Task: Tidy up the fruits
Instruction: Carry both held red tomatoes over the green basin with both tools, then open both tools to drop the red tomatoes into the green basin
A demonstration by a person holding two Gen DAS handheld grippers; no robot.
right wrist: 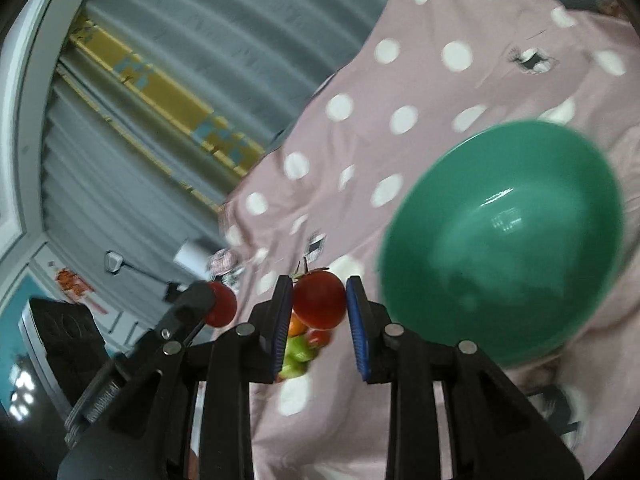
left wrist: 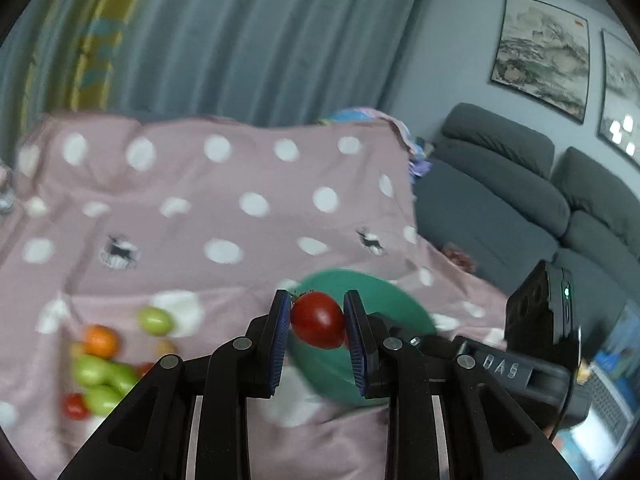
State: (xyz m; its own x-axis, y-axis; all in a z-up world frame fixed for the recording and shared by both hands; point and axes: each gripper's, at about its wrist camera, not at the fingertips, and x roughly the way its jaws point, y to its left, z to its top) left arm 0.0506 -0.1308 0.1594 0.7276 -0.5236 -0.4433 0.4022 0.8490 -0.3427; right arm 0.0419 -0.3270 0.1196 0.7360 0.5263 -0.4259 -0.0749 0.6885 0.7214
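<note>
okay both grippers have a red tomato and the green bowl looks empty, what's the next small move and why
Probably carry the left gripper forward until its red tomato is over the green bowl, then open. The bowl sits just beyond the fingertips, and nothing shows inside it in the right wrist view.

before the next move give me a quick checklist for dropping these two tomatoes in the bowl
1. Left gripper has its red tomato between both fingers: ok.
2. Right gripper has its own red tomato between both fingers: ok.
3. Green bowl upright on the dotted cloth, and nothing visible inside it: ok.
4. Left tomato over the bowl: cannot tell; the bowl's rim shows just behind it, but height and overlap are unclear.
5. Right tomato over the bowl: not ok; the bowl sits off to its right.
6. Grippers apart from each other: cannot tell, the views are blurred.
</note>
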